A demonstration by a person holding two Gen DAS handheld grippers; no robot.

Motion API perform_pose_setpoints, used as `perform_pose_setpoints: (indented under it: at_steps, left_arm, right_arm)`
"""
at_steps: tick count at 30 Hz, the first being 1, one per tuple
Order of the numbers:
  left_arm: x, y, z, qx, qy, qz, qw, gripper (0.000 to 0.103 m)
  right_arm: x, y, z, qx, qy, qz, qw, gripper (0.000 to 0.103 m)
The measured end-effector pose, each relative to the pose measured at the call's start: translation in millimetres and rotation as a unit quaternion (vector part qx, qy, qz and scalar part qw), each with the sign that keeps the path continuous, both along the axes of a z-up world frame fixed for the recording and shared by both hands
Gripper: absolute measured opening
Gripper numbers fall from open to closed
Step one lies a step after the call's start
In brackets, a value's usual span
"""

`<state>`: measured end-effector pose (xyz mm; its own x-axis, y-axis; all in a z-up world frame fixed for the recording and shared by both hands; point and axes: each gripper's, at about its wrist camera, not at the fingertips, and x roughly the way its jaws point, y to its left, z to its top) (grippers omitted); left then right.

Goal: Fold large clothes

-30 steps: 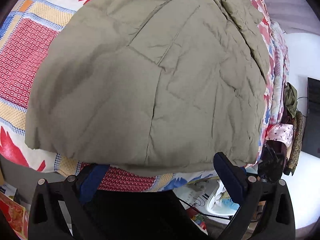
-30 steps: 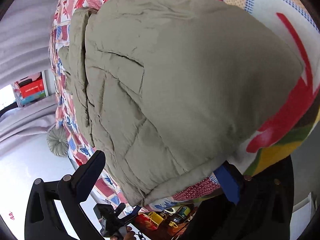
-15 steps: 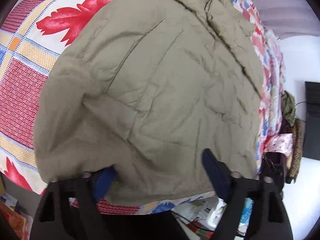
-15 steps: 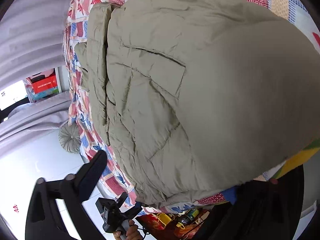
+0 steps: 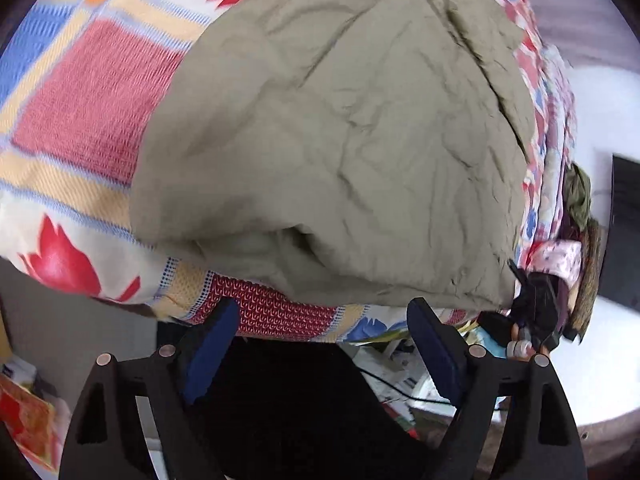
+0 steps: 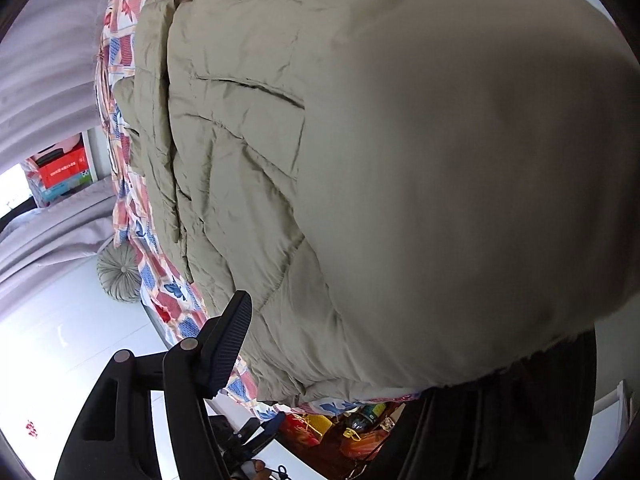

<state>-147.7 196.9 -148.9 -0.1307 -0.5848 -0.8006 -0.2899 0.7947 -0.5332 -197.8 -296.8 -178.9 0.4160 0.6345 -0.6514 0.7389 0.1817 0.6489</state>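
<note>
Since the earlier frame, both grippers have closed in on the near hem of the jacket point(image 5: 340, 152), which lies spread on the patterned bedspread point(image 5: 76, 92). On the left, the left gripper point(image 5: 320, 354) has narrowed then reopened a little; it stands wide, nothing between its pads. On the right, the right gripper point(image 6: 332, 364) has been closing around the hem; 1 finger is hidden, so its grip is unclear. Judged step: taking the hem. Next: pinch both corners and lift them toward the collar.
</note>
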Motion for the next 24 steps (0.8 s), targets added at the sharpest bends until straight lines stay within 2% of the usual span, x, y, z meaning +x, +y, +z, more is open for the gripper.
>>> perform_pose_setpoints:
  at_steps: [6, 11, 13, 14, 15, 16, 17, 18, 20, 24]
  left_arm:
    - [4.7, -14.0, -24.7, -0.005, -0.011, 0.036, 0.9993, 0.087]
    - [20.2, -26.2, -26.7, 0.008, -0.028, 0.055, 0.9981, 0.085]
    - [27.2, -31.8, -24.9, 0.004, -0.032, 0.05, 0.9982, 0.054]
    - [31.2, -36.2, -24.6, 0.005, -0.031, 0.036, 0.9989, 0.029]
    - [35.7, -39.5, -23.8, 0.005, -0.034, 0.027, 0.999, 0.018]
    - [39.5, -41.3, -21.6, 0.007, -0.04, 0.023, 0.9989, 0.017]
    - [43.4, -43.0, -16.3, 0.013, -0.051, 0.016, 0.9985, 0.016]
    - [46.9, -43.7, -10.9, 0.015, -0.061, 0.011, 0.998, 0.013]
    - [53.8, -42.8, 1.9, 0.016, -0.076, 0.008, 0.9969, 0.013]
    - [72.6, -38.6, 36.2, 0.012, -0.12, 0.006, 0.9927, 0.013]
  right_arm:
    - [0.8, 5.2, -1.9, -0.001, 0.008, 0.007, 1.0, 0.069]
    - [0.5, 4.9, -2.8, -0.002, 0.012, 0.003, 1.0, 0.069]
    - [0.5, 4.8, -2.7, -0.003, 0.01, -0.002, 1.0, 0.069]
    - [0.7, 4.6, -2.0, -0.003, 0.009, -0.005, 1.0, 0.069]
    - [0.8, 4.2, -0.9, -0.004, 0.007, -0.007, 1.0, 0.069]
    - [0.4, 2.9, 0.5, -0.007, 0.006, -0.009, 1.0, 0.063]
    - [0.0, 1.9, 2.3, -0.011, 0.005, -0.012, 1.0, 0.049]
    - [0.3, 1.3, 4.4, -0.02, 0.01, -0.011, 1.0, 0.015]
    - [2.0, -0.4, 8.0, -0.031, 0.02, -0.01, 0.999, 0.011]
    - [18.9, 0.3, 33.6, -0.07, -0.015, 0.021, 0.997, 0.008]
